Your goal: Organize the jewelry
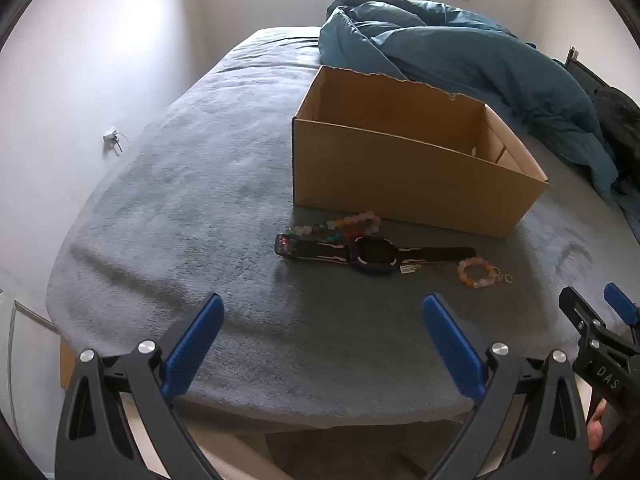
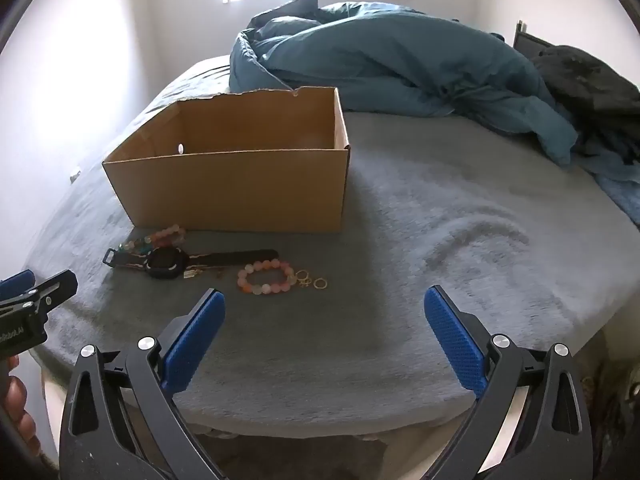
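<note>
Two grippers of mine hang over the near edge of a grey plush bed cover (image 2: 440, 208), nothing between the spread blue pads of either: the left gripper (image 1: 322, 340) and the right gripper (image 2: 324, 336). A rumpled teal duvet (image 2: 380, 60) lies at the far end. An open cardboard box (image 2: 240, 188) sits mid-bed. Just before it lie a black smartwatch (image 2: 164, 263), a multicoloured bead bracelet (image 1: 340, 224), a pink bead bracelet (image 2: 265, 277) and small gold rings (image 2: 320, 283).

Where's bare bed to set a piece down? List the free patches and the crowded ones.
Free: the grey blanket right of the cardboard box, up to the blue duvet, and the near strip before both grippers. Crowded: in front of the box, around the watch, pink bracelet and gold rings.
</note>
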